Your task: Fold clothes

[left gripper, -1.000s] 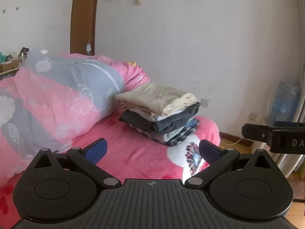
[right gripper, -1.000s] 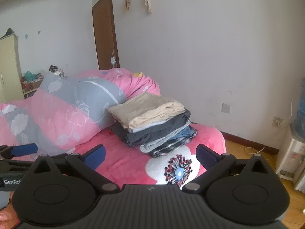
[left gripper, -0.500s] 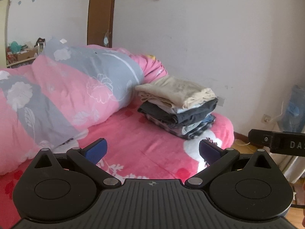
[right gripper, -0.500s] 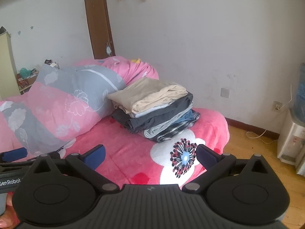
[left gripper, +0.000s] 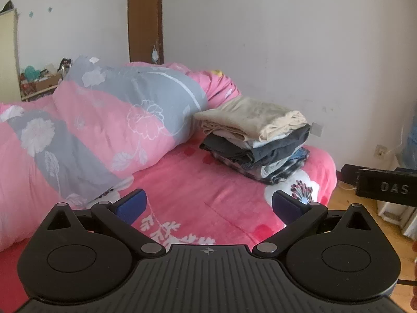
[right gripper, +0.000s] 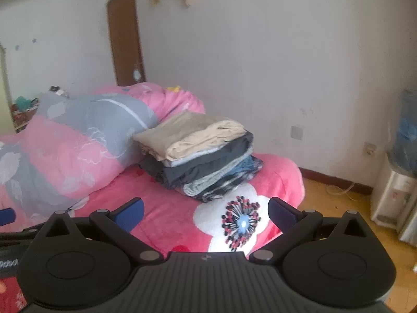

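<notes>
Clothes sit in a folded stack near the bed's far right corner, close to the wall. I count a beige piece on top, then pale and dark grey layers, then denim and a plaid piece at the bottom. The stack's left side lies just beside the duvet, a pink and grey roll along the bed's left side; I cannot tell whether they touch.

My left gripper hovers over the bed's near edge with its fingers spread wide and nothing between the blue pads. My right gripper is the same: fingers wide, empty, above the white flower printed on the cover near the bed's right edge. Both are well apart from the stack, which lies ahead of them.

In the left view I see the right gripper's black body at the right edge; in the right view a blue pad of the left gripper shows at the far left. A door stands behind the bed's far side.
</notes>
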`<state>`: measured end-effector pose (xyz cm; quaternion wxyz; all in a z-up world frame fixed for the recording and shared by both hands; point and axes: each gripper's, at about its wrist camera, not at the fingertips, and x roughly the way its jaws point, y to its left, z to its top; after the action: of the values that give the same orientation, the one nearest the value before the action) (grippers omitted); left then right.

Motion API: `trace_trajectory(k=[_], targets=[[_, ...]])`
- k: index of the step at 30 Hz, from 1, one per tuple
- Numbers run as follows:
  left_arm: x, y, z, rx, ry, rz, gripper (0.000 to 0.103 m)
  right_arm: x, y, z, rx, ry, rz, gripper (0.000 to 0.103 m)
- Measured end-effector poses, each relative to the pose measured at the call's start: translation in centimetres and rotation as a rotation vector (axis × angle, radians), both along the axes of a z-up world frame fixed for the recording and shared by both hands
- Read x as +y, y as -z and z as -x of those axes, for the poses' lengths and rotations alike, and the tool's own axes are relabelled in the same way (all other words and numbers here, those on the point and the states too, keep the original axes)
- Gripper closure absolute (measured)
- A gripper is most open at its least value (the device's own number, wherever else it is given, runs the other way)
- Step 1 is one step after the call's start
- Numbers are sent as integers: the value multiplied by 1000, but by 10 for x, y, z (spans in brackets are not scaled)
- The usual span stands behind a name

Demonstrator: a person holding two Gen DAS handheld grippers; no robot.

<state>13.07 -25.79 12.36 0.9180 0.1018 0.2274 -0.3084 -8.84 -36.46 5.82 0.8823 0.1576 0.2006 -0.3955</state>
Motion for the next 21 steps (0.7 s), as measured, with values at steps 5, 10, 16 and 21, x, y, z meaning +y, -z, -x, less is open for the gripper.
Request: trace_trajectory(k=[5, 10, 16, 21], targets=[[-10, 1, 1, -22, 10, -31, 0, -7, 9, -2, 37, 34, 1, 0], [-16, 3, -2, 12, 2, -12, 0, -21, 20, -3, 52, 41, -67, 0], [-14, 4, -7, 61, -31, 24, 0, -16, 26, -8, 105, 26, -35, 0], [-9, -1, -9, 62, -54, 48, 0, -8, 28, -15, 128, -2, -12, 0]])
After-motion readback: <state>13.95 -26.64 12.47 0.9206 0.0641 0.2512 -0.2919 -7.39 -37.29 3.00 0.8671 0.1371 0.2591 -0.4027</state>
